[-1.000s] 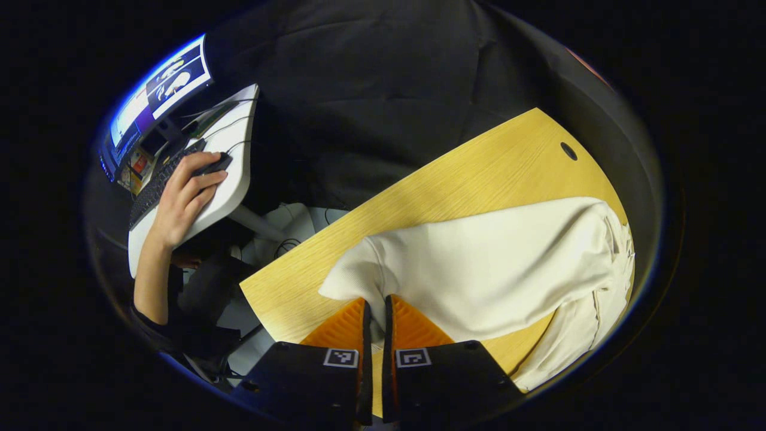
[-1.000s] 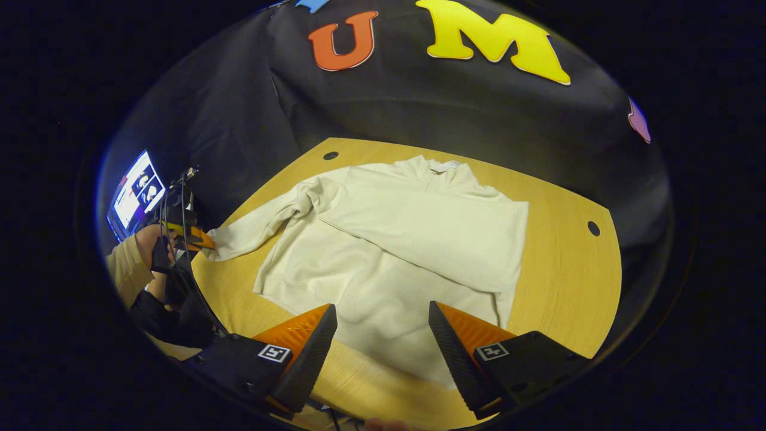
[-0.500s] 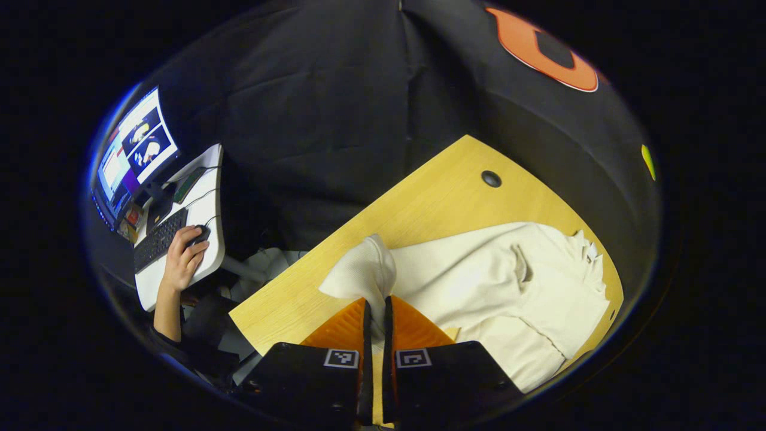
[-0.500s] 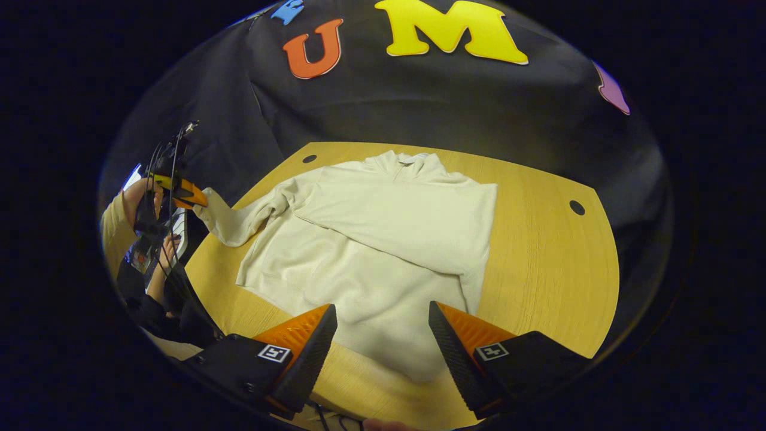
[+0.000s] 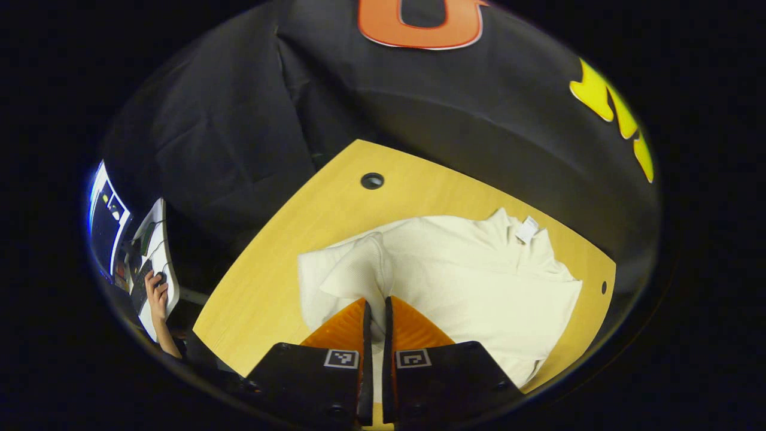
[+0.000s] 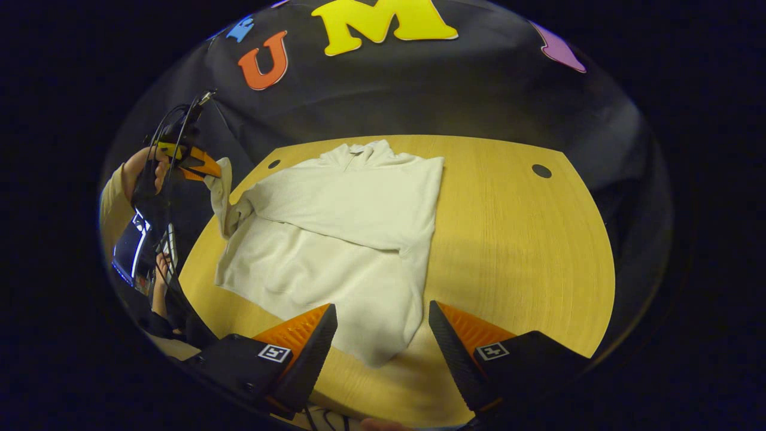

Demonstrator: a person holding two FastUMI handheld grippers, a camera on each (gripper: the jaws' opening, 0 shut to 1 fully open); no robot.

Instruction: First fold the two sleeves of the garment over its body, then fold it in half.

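Observation:
A cream sweater [image 6: 335,239] lies on the wooden table [image 6: 526,239], collar toward the back wall. One sleeve [image 6: 353,212] is folded across its body. My left gripper [image 5: 375,306] is shut on the cuff of the other sleeve [image 5: 362,272], which hangs lifted above the sweater's body [image 5: 479,287]. In the right gripper view that same left gripper [image 6: 197,164] is held by a hand at the table's left edge, the sleeve [image 6: 222,197] drooping from it. My right gripper [image 6: 383,317] stands open above the sweater's hem near the front edge, holding nothing.
A side desk [image 5: 157,251] with a monitor [image 5: 103,218] and keyboard stands left of the table, another person's hand [image 5: 157,299] resting on it. The table has round cable holes [image 5: 372,180] [image 6: 541,170]. Bare wood lies right of the sweater.
My left gripper has raised the sleeve cuff and swung it in over the sweater's body. The right gripper's view has drifted right, staying open.

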